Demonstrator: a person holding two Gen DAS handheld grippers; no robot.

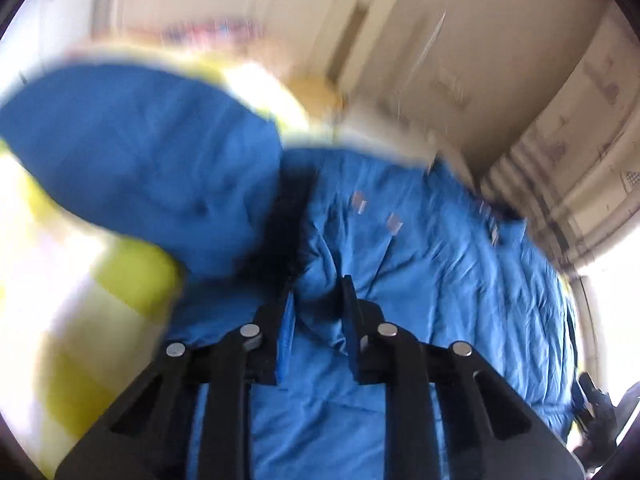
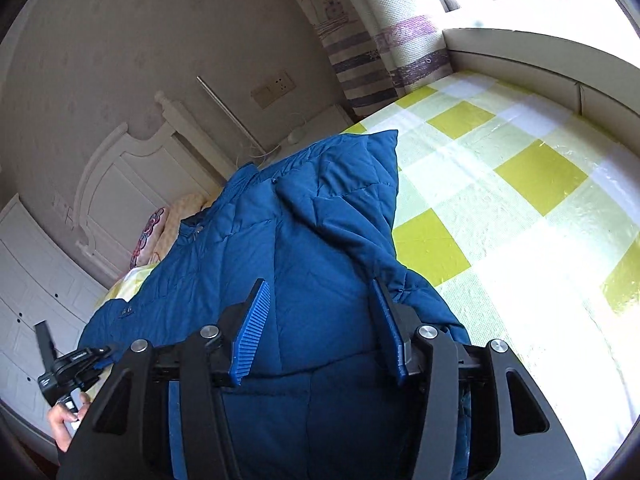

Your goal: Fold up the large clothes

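A large blue padded jacket (image 2: 304, 248) lies on a bed with a yellow-green and white checked cover (image 2: 520, 184). In the left wrist view the jacket (image 1: 420, 264) fills the middle, blurred, with a dark fur-trimmed hood (image 1: 280, 232) and a blue part (image 1: 140, 152) raised at the left. My left gripper (image 1: 318, 292) has a fold of jacket fabric between its narrowly parted fingers. My right gripper (image 2: 320, 300) is open wide just above the jacket, with blue pads (image 2: 252, 328) on both fingers. The left gripper (image 2: 68, 364) also shows at the right wrist view's lower left, in a hand.
A white headboard (image 2: 132, 184) and pillows (image 2: 168, 232) stand at the bed's far end. A striped curtain (image 2: 380, 40) and a bright window ledge (image 2: 520, 52) are at the right. White drawers (image 2: 36, 280) stand at the left. A wall socket (image 2: 272, 88) is above.
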